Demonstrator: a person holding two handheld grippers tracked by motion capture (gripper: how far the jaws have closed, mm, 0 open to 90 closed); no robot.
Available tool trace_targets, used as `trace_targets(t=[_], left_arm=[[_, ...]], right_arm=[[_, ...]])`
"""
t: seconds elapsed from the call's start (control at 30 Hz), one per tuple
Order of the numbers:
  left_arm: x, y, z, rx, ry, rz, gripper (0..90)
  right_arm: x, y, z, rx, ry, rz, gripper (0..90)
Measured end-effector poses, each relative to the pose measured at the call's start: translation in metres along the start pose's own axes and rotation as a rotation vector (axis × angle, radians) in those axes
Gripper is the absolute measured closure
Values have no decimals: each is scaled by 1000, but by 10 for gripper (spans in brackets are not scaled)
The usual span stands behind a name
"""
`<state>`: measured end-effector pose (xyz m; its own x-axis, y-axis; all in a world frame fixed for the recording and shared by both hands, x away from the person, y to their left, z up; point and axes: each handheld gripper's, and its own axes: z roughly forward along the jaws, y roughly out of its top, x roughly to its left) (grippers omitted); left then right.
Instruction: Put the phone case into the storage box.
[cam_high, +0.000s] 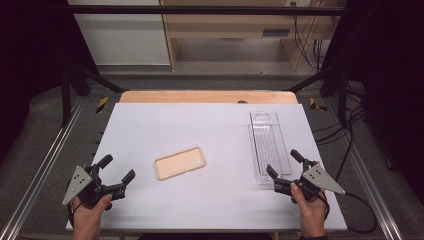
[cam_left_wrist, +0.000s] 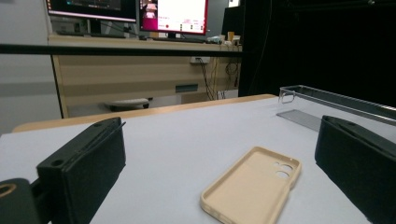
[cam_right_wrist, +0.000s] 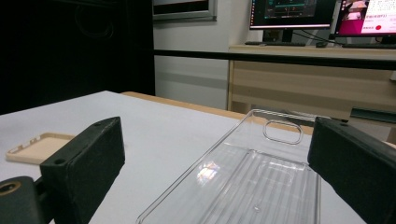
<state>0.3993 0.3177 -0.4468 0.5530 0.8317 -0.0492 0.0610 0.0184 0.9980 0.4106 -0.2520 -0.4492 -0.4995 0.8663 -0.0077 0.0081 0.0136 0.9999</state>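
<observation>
Left tool (cam_high: 117, 173) hovering wide nr phone case (cam_high: 180, 163), right tool (cam_high: 283, 163) gaping wide by clear tray (cam_high: 267, 142), both lying on worktop (cam_high: 150, 125)

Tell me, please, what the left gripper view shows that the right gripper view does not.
Left gripper view: the beige phone case lies close, hollow side up, with its camera holes plain to see. Right gripper view: the clear plastic tray lies close, with its ribbed floor plain to see. Both share the white table, the case, the tray and a desk with monitors behind. The left claw and right claw are each open and hold nothing.
</observation>
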Motion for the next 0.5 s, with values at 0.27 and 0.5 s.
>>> trace_targets(t=[0.27, 0.5], left_arm=[[-8, 2, 3, 52, -12, -24, 16], [-18, 12, 27, 189, -19, 29, 34]], right_arm=[[-1, -1, -1, 8, -12, -1, 38], [-2, -1, -4, -2, -43, 4, 31]])
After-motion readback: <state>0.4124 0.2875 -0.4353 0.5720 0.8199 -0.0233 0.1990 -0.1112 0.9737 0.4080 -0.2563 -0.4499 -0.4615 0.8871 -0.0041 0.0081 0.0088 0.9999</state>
